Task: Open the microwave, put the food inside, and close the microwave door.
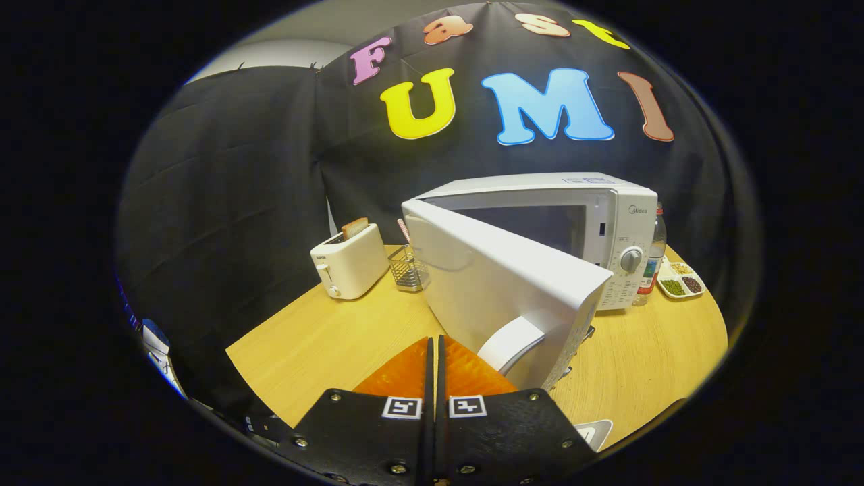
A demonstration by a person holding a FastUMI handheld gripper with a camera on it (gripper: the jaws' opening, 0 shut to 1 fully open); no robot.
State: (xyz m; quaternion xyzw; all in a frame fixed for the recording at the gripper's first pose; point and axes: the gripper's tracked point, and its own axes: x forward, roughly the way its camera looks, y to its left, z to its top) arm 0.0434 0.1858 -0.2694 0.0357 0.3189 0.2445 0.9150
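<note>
The tongs (435,347) point forward and slightly downward, level, their two fingers (405,371) pressed together side by side with only a thin slit between them, holding nothing between their tips.

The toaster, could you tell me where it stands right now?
In the gripper view the toaster stands on the wooden table, beyond the shut tongs, beside the wire basket next to the microwave's open door.

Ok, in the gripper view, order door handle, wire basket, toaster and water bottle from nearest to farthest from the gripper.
The gripper is shut, holding nothing.
1. Door handle: just ahead, right of the fingers.
2. Wire basket: beyond, by the door's hinge side.
3. Toaster: left of the basket, similar depth.
4. Water bottle: far right, beside the microwave.
</note>
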